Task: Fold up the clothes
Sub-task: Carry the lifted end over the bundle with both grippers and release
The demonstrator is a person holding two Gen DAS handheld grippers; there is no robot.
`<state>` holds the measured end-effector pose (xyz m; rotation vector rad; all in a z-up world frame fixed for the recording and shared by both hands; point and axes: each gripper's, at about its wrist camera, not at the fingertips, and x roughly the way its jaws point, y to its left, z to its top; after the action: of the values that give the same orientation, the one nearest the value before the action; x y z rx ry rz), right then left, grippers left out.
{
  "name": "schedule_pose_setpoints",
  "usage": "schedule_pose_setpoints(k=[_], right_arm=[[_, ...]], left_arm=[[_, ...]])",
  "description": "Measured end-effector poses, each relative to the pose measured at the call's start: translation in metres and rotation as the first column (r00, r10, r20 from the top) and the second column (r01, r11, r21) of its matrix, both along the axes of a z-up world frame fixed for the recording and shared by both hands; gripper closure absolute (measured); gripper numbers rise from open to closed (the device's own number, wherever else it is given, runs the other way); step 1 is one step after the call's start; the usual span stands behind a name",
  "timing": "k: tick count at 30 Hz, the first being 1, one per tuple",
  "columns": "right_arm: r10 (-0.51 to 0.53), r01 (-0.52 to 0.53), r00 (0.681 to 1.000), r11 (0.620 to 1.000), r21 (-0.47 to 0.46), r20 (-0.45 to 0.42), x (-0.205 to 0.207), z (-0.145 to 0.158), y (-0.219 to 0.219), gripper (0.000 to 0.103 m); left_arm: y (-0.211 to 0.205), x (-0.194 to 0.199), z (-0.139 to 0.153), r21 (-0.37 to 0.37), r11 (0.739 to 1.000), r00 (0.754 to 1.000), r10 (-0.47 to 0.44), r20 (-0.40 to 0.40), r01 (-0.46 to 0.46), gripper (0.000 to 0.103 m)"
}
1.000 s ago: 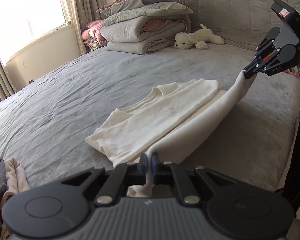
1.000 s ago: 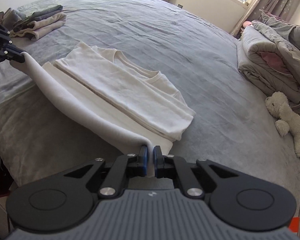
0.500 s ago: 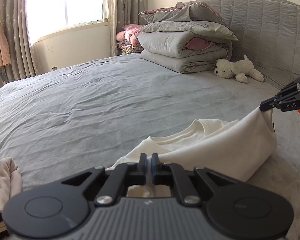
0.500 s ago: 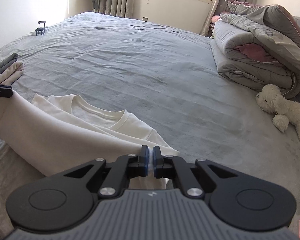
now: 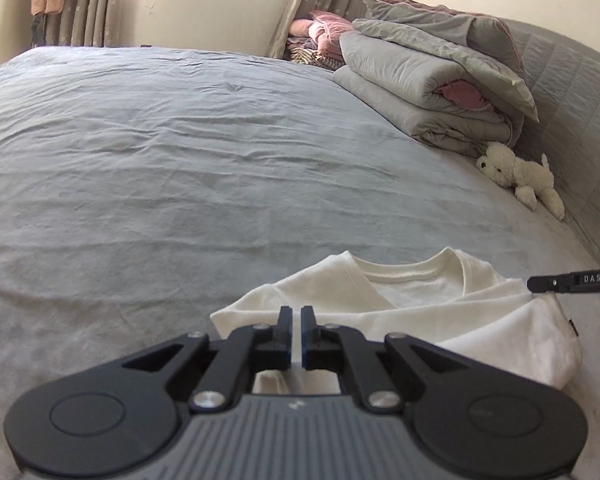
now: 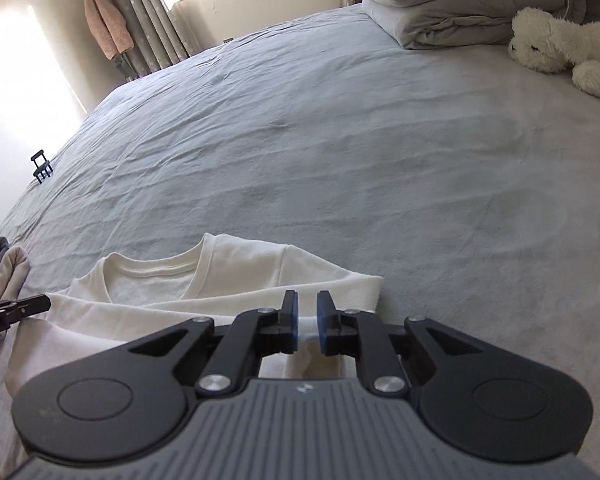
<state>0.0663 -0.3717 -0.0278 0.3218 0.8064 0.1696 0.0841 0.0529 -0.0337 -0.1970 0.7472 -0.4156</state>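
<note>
Left claw (image 5: pixel 296 334) clamped on cream shirt (image 5: pixel 420 304); right claw (image 6: pixel 307 322) opening, fabric between jaws; we judge uneven release could skew the fold.

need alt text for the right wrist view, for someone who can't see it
The right gripper hovers low over a folded cream shirt on a grey bed, its jaws opening with a ridge of the fabric between them. The left gripper reaches in from the left edge at the shirt's other end. A white plush dog and a folded duvet lie beyond.
</note>
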Motion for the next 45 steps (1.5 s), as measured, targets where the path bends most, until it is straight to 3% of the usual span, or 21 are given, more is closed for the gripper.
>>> schedule_pose_setpoints(k=[1,2,3,4,9,15,16,18,19,21,22,23,29,32,38,45], right_arm=[[0.006,-0.006,1.000,0.999,0.036,0.012,-0.003,0.004,-0.004,0.079],[0.011,-0.013,1.000,0.998,0.060,0.023,-0.007,0.007,-0.006,0.057],[0.019,-0.021,0.999,0.998,0.067,0.039,-0.011,0.011,-0.007,0.048],[0.028,-0.032,0.998,0.998,0.061,0.055,-0.014,0.013,-0.006,0.044],[0.099,-0.098,0.992,0.995,-0.012,0.075,-0.028,0.013,0.001,0.044],[0.153,-0.142,0.987,0.973,-0.183,0.046,-0.039,-0.004,0.015,0.044],[0.156,-0.142,0.986,0.969,-0.204,0.054,-0.041,-0.004,0.016,0.045],[0.154,-0.133,0.985,0.963,-0.233,0.073,-0.043,-0.006,0.017,0.059],[0.149,-0.125,0.985,0.962,-0.241,0.083,-0.043,-0.007,0.015,0.074],[0.138,-0.111,0.985,0.964,-0.240,0.102,-0.044,-0.006,0.013,0.080],[0.139,-0.109,0.984,0.965,-0.240,0.112,-0.045,-0.005,0.013,0.089],[0.141,-0.108,0.983,0.964,-0.243,0.120,-0.046,-0.004,0.013,0.091],[0.129,-0.078,0.975,0.962,-0.261,0.183,-0.050,0.007,0.017,0.093],[0.092,-0.031,0.968,0.967,-0.254,0.233,-0.048,0.013,0.017,0.093],[0.028,0.063,0.948,0.961,-0.270,0.318,-0.032,0.020,0.027,0.093],[-0.050,0.149,0.941,0.950,-0.276,0.336,0.001,0.010,0.033,0.093]], left_arm=[[0.006,0.000,0.001,-0.054,0.998,1.000,0.011,-0.017,-0.012,0.094],[0.012,0.000,0.002,-0.104,0.994,0.999,0.020,-0.033,-0.023,0.084],[0.017,-0.001,0.002,-0.143,0.989,0.999,0.026,-0.042,-0.031,0.073],[0.021,-0.002,0.004,-0.174,0.984,0.998,0.030,-0.047,-0.037,0.070],[0.024,-0.015,0.005,-0.131,0.991,1.000,0.018,-0.025,-0.022,0.069],[0.022,-0.030,-0.005,-0.056,0.998,0.999,-0.036,-0.005,0.036,0.071],[0.020,-0.032,-0.007,-0.048,0.998,0.999,-0.043,-0.003,0.043,0.071],[0.019,-0.036,-0.009,-0.027,0.999,0.999,-0.046,0.017,0.046,0.076],[0.020,-0.039,-0.008,-0.023,0.999,0.999,-0.042,0.029,0.042,0.078],[0.020,-0.042,-0.006,-0.020,0.999,0.998,-0.031,0.052,0.032,0.092],[0.020,-0.043,-0.005,-0.020,0.999,0.998,-0.033,0.060,0.034,0.095],[0.019,-0.045,-0.004,-0.016,0.999,0.997,-0.036,0.071,0.037,0.097],[0.017,-0.046,0.009,-0.015,1.000,0.991,-0.013,0.134,0.015,0.099],[0.017,-0.043,0.015,-0.040,0.999,0.987,0.023,0.159,-0.017,0.099],[0.008,-0.022,0.020,-0.023,0.996,0.977,0.084,0.197,-0.081,0.099],[0.001,0.007,0.008,-0.016,0.986,0.971,0.164,0.172,-0.164,0.099]])
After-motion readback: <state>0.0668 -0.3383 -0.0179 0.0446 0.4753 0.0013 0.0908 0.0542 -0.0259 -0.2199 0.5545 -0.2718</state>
